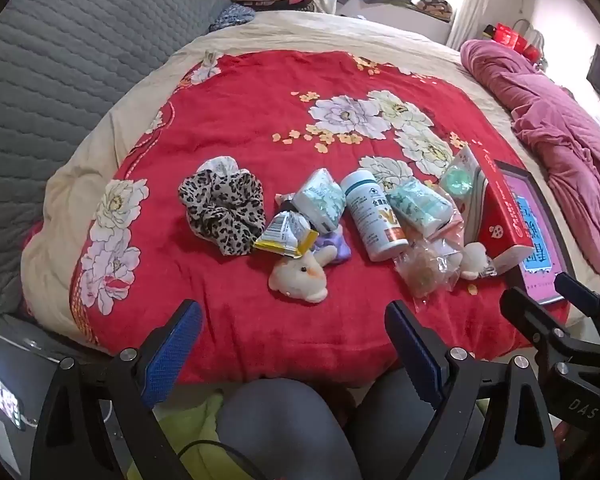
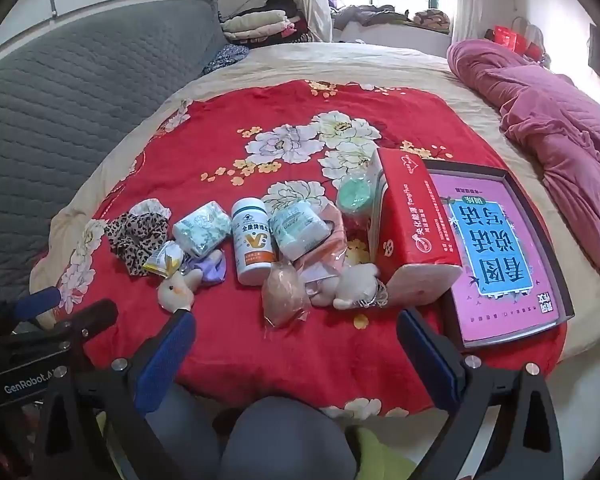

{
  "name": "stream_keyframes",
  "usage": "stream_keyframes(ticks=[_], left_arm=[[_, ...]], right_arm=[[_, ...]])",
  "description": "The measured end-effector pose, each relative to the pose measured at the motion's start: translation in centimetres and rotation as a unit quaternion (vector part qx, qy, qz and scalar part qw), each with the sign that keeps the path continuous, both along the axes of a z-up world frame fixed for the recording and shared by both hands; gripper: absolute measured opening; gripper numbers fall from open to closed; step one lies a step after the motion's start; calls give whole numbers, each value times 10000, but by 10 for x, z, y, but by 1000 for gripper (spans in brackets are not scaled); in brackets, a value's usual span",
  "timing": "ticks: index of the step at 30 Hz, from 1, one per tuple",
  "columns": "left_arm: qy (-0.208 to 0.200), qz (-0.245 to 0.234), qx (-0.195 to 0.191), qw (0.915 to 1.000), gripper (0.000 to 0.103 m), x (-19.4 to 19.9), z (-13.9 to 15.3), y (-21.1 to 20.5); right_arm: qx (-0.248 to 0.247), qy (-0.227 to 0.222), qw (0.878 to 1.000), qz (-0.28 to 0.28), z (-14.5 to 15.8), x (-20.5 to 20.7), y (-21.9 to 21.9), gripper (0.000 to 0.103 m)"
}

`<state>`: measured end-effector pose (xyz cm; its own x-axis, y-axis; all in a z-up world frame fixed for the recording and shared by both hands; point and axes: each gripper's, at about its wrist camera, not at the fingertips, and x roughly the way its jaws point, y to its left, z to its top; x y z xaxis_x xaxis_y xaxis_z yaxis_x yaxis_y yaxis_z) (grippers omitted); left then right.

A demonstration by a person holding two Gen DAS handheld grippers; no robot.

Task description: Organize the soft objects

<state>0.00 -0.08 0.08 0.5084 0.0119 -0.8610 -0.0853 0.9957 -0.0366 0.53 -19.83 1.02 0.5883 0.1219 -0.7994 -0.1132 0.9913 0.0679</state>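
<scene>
Both grippers hang wide open and empty over the near edge of the red blanket (image 1: 228, 120): left gripper (image 1: 296, 344), right gripper (image 2: 296, 354). The soft things lie in a row mid-blanket: scrunchie (image 1: 224, 212), rabbit (image 1: 300, 276), tissue pack (image 1: 320, 200). A white bottle (image 1: 376, 216), a snack packet (image 1: 288, 236) on the rabbit, a red box (image 2: 412, 216) and a book (image 2: 500, 248) crowd among and beside them
</scene>
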Motion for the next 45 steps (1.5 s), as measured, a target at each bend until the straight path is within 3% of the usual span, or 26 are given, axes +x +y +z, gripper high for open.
stream_keyframes(ticks=[16, 45], left_arm=[[-155, -104, 10, 9998, 93, 1, 9, -3], [-201, -83, 12, 9998, 93, -1, 13, 0]], right_arm=[[93, 117, 9999, -58, -13, 9, -1, 101], [103, 10, 9999, -76, 2, 2, -4, 101]])
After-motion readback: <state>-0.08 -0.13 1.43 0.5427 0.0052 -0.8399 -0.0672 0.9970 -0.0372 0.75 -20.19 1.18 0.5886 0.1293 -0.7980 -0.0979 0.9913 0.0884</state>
